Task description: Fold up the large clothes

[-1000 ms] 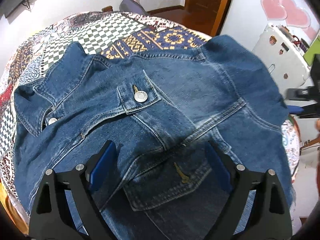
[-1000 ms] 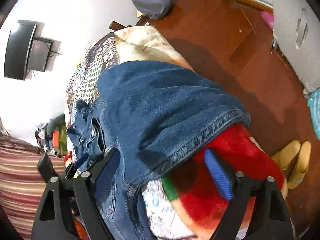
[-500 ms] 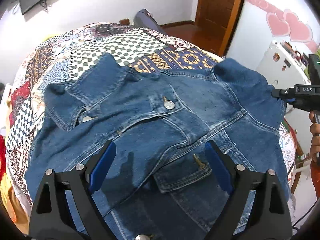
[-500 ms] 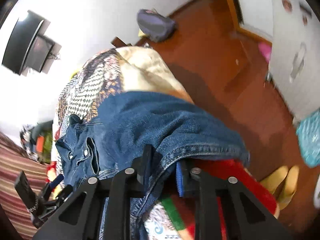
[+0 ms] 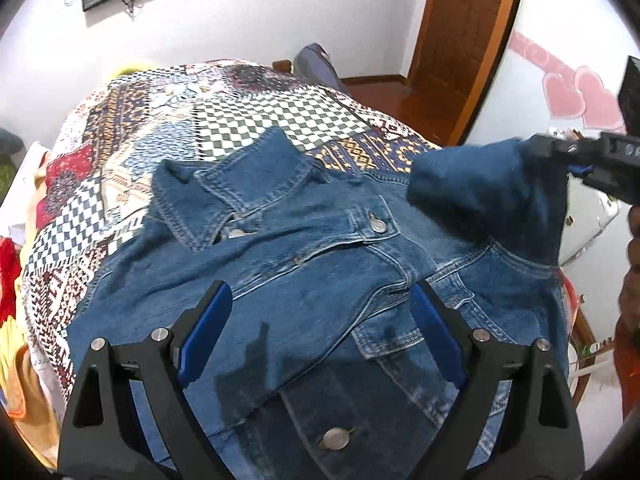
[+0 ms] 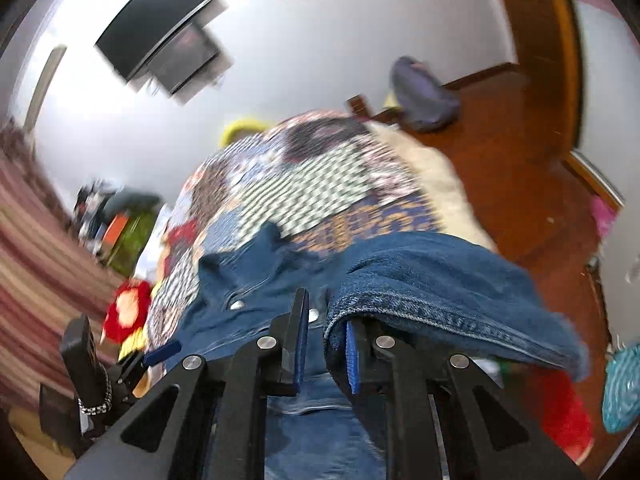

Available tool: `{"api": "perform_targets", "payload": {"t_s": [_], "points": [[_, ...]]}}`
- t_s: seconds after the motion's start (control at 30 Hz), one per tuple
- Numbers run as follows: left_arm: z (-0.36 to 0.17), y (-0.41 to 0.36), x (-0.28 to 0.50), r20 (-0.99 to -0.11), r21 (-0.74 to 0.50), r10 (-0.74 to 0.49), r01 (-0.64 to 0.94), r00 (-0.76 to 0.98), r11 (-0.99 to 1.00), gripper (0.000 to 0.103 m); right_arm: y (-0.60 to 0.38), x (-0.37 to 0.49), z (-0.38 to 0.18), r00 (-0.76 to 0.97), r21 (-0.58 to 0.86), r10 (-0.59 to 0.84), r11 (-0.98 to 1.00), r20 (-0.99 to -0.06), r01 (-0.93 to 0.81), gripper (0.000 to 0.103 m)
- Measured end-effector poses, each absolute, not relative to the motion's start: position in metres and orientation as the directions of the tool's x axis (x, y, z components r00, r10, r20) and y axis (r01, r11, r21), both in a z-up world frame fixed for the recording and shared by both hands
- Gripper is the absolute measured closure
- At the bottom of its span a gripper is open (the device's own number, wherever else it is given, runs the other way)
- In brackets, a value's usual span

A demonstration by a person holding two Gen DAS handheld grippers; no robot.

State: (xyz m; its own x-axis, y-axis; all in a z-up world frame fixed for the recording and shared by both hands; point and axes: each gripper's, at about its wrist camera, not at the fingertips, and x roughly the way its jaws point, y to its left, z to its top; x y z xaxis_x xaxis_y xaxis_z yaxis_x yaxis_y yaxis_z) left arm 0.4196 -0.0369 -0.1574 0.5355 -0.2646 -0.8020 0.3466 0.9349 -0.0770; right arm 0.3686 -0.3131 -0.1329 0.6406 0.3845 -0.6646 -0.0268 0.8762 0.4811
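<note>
Now the right gripper (image 6: 326, 344) is clamped on the denim jacket's (image 5: 320, 272) sleeve (image 5: 484, 196) — lifted; the left gripper (image 5: 320, 340) gapes wide, empty, above it.

The left gripper (image 5: 320, 320), a black two-fingered tool with blue pads, hung angled downward with its jaws spread wide and nothing pressed between them. The right gripper (image 6: 326, 336), of the same black and blue make, was pinched shut on the hem of the blue denim jacket (image 6: 440, 280), having just clamped down on it. In the left wrist view it reached in from the right edge, a hand (image 5: 632, 264) behind it.
</note>
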Motion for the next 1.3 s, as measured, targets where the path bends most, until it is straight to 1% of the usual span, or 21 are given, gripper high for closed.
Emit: {"api": "perform_targets", "payload": {"t_s": [0.2, 0.27, 0.37, 0.43, 0.5, 0.6, 0.83, 1.0, 1.13, 1.2, 1.3], "points": [[-0.153, -0.009, 0.409, -0.792, -0.067, -0.241, 0.312, 0.561, 0.948, 0.013, -0.242, 0.371, -0.156, 0.566, 0.439, 0.429, 0.889, -0.704, -0.128, 0.089], [-0.154, 0.001, 0.407, -0.792, -0.08, -0.241, 0.296, 0.561, 0.952, 0.013, -0.217, 0.372, -0.175, 0.507, 0.44, 0.453, 0.884, -0.733, -0.154, 0.089], [-0.157, 0.013, 0.406, -0.797, -0.098, -0.24, 0.272, 0.554, 0.957, 0.013, -0.189, 0.372, -0.206, 0.437, 0.402, 0.432, 0.901, -0.788, -0.166, 0.089], [-0.16, 0.018, 0.405, -0.801, -0.11, -0.238, 0.257, 0.549, 0.96, 0.013, -0.182, 0.372, -0.229, 0.406, 0.368, 0.389, 0.92, -0.827, -0.131, 0.089], [-0.162, 0.023, 0.403, -0.805, -0.118, -0.238, 0.247, 0.543, 0.962, 0.013, -0.183, 0.375, -0.251, 0.357, 0.374, 0.374, 0.925, -0.856, -0.072, 0.089], [-0.164, 0.027, 0.401, -0.81, -0.123, -0.236, 0.238, 0.536, 0.963, 0.013, -0.196, 0.373, -0.268, 0.344, 0.425, 0.396, 0.905, -0.851, 0.008, 0.089], [-0.159, 0.018, 0.399, -0.805, -0.121, -0.246, 0.257, 0.539, 0.959, 0.013, -0.202, 0.346, -0.259, 0.329, 0.413, 0.395, 0.911, -0.858, -0.015, 0.089], [-0.15, -0.002, 0.397, -0.799, -0.104, -0.266, 0.312, 0.539, 0.944, 0.013, -0.212, 0.321, -0.24, 0.327, 0.378, 0.374, 0.924, -0.868, -0.054, 0.089], [-0.139, -0.035, 0.399, -0.793, -0.061, -0.277, 0.382, 0.542, 0.922, 0.013, -0.24, 0.304, -0.205, 0.448, 0.283, 0.279, 0.957, -0.849, -0.061, 0.089], [-0.135, -0.054, 0.401, -0.792, -0.049, -0.291, 0.418, 0.537, 0.907, 0.013, -0.265, 0.297, -0.187, 0.511, 0.24, 0.218, 0.971, -0.831, -0.023, 0.089], [-0.133, -0.095, 0.407, -0.799, -0.048, -0.331, 0.496, 0.502, 0.867, 0.013, -0.303, 0.291, -0.171, 0.561, 0.202, 0.132, 0.977, -0.817, 0.064, 0.089]]}}
